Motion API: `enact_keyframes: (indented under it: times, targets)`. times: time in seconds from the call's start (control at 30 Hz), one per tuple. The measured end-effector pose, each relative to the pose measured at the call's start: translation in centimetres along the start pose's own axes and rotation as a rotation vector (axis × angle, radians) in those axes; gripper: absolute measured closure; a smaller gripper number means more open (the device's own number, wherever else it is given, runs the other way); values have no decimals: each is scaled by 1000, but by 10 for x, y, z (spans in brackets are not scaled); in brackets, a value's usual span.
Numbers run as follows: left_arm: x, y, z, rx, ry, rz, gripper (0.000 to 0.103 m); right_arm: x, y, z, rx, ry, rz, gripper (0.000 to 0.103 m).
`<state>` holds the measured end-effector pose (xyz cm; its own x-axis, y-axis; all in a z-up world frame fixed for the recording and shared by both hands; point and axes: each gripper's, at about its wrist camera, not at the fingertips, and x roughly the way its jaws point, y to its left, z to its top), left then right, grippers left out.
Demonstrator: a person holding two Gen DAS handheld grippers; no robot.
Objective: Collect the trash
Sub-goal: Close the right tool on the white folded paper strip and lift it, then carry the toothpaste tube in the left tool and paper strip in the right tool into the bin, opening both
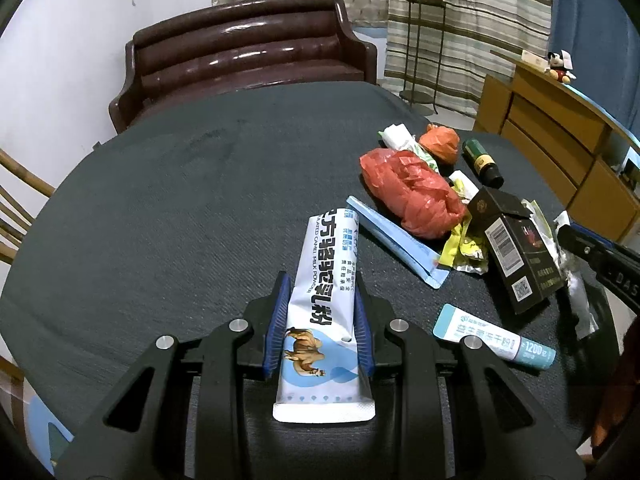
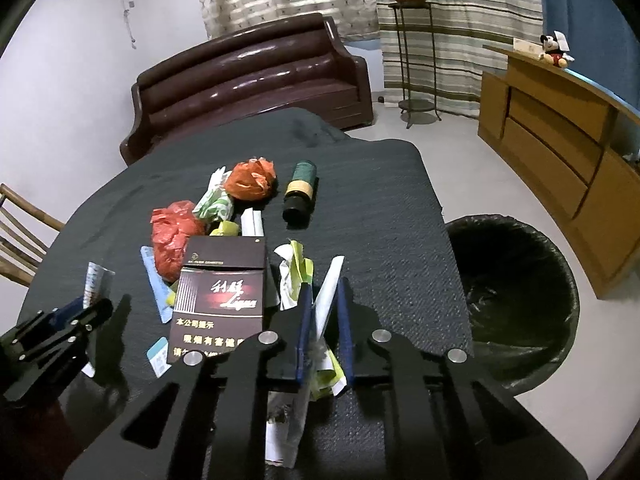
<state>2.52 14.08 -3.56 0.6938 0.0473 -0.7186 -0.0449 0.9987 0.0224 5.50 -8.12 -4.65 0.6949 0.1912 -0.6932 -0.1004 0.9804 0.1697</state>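
My left gripper [image 1: 321, 280] is shut on a white camel milk powder sachet [image 1: 326, 280], held just above the dark table [image 1: 180, 208]. My right gripper [image 2: 325, 284] is shut on a crumpled white and yellow-green wrapper [image 2: 326, 304], near the table's right front. The left gripper also shows at the left of the right wrist view [image 2: 80, 316]. Trash lies on the table: a red plastic bag [image 2: 174, 236], an orange bag [image 2: 250, 180], a dark cigarette box [image 2: 220, 296], a green bottle [image 2: 300, 192], a light blue sachet [image 1: 400, 240] and a small blue-white sachet [image 1: 494, 338].
A bin lined with a black bag [image 2: 516, 300] stands on the floor right of the table. A brown sofa [image 2: 248, 80] is behind the table, a wooden cabinet [image 2: 560, 140] at the right, a plant stand [image 2: 412, 56] at the back, a wooden chair [image 2: 20, 236] at the left.
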Motion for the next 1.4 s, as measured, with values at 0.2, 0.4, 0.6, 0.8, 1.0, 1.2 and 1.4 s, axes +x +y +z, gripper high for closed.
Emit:
enact_keyframes:
  times: [0.2,0.4,0.6,0.8,1.0,1.2,1.4]
  targets:
    - [-2,-4,-1,3,-8,-6,73,-7,1,-1,8,-13,12,94]
    - [-9,-12,-1,10,-26,-16,73,-17,-3,-2,20,-34,15,95]
    - [-14,-22,0,24,-37,-32,73,-25,-10,-3,36,-48,8,95]
    - [-23,-39,8,40,-63,-67,74,-38,-24,1,53,-82,-10,95]
    - [-31,-69,22,68,-99,-129,74,-52,-48,11,71,-135,-53,95]
    - [-32,-112,40,98,-110,-210,74,-59,-83,20,91,-173,-107,95]
    - [-28,-160,55,143,-125,-260,74,-58,-114,29,111,-197,-144,95]
